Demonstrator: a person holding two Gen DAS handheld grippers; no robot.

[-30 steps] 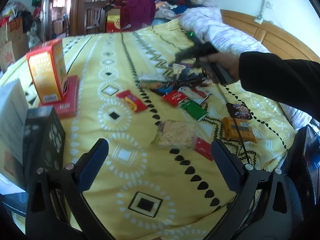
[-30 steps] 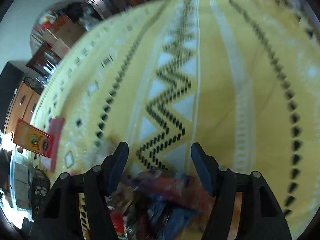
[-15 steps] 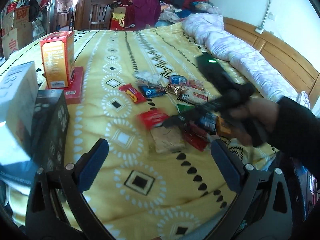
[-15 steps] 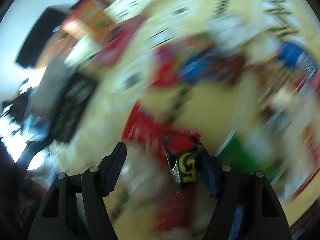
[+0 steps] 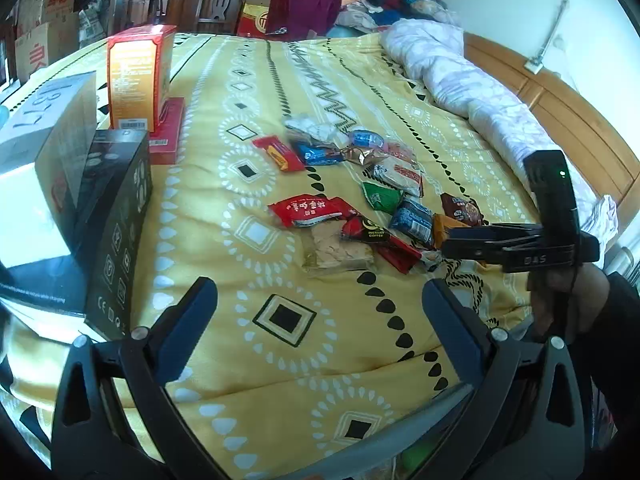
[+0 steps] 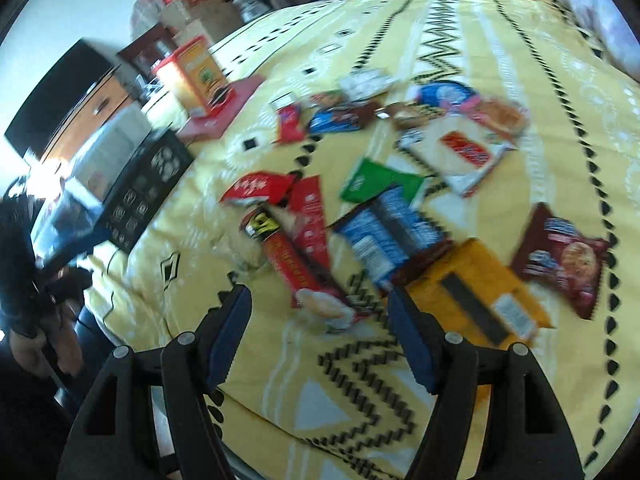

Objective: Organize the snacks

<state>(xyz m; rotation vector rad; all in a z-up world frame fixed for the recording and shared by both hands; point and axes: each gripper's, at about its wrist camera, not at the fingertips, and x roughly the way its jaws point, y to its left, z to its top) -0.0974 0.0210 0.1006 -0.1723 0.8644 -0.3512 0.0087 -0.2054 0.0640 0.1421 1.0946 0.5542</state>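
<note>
snack packets (image 6: 384,236) motion-blurred, black box (image 5: 116,232) hiding white carton's base

Bright daylight, soft shadows; fisheye bends edges, black corners; right wrist view motion-blurred, left sharp.

Left gripper (image 5: 320,312): black frame, blue finger pads (image 5: 188,332), silver screws at 7 and 5 o'clock. Right gripper (image 6: 320,324): identical build, green indicator light, "DAS" marking. Person's sleeve (image 5: 616,344): black.

Yellow patterned bed (image 5: 280,80), scattered snack packets (image 5: 376,200), boxes (image 5: 136,76)
</note>
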